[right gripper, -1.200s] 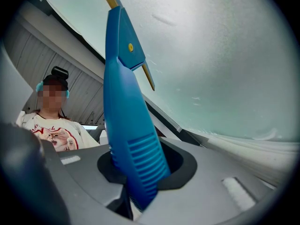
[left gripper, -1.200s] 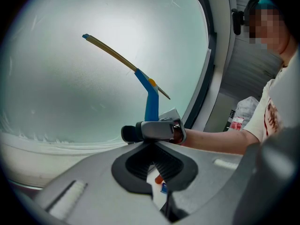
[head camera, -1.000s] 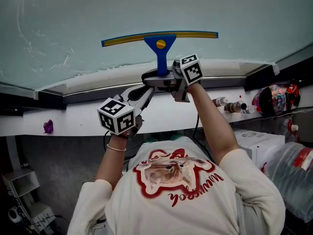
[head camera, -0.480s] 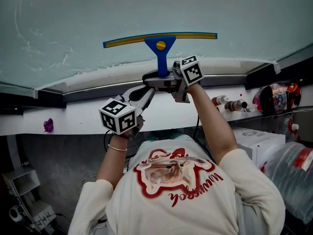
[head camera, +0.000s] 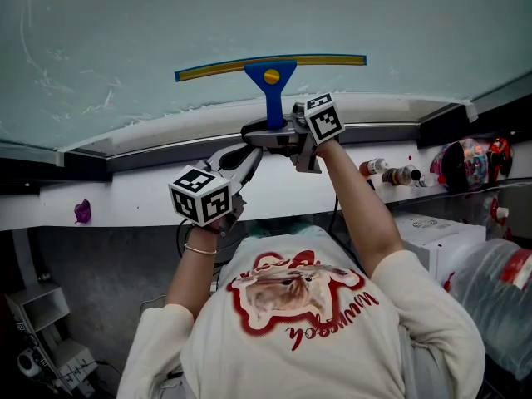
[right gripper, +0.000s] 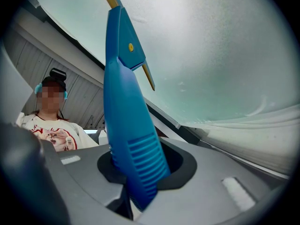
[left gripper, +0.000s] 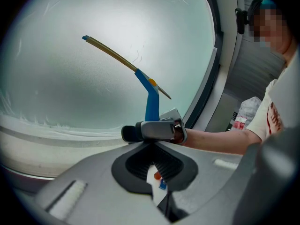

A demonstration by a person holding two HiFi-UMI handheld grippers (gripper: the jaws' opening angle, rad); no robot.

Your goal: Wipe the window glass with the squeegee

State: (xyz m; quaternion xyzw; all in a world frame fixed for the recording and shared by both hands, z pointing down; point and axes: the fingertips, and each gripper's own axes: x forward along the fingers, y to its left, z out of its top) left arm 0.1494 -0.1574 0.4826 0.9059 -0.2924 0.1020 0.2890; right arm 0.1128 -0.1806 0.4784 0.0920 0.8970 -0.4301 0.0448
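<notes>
Your squeegee point(head camera: 272, 75) has a blue ribbed handle, a yellow rivet and a long yellow blade edged in blue. The handle sits clamped in your right gripper point(head camera: 276, 130), and the blade lies level across the window glass point(head camera: 399, 23), seemingly touching it. The glass is hazy pale green, with white streaks low and left.

— Any writing you can read?
— Barely. The shirt point(head camera: 291, 322), lower middle of the head view, carries red script. It is upside down and I cannot make out the word.
— The box point(head camera: 436, 233) at the right?
— Print too small to read.
— The cubes point(head camera: 199, 196)?
— Black-and-white marker patterns only, not letters.
</notes>
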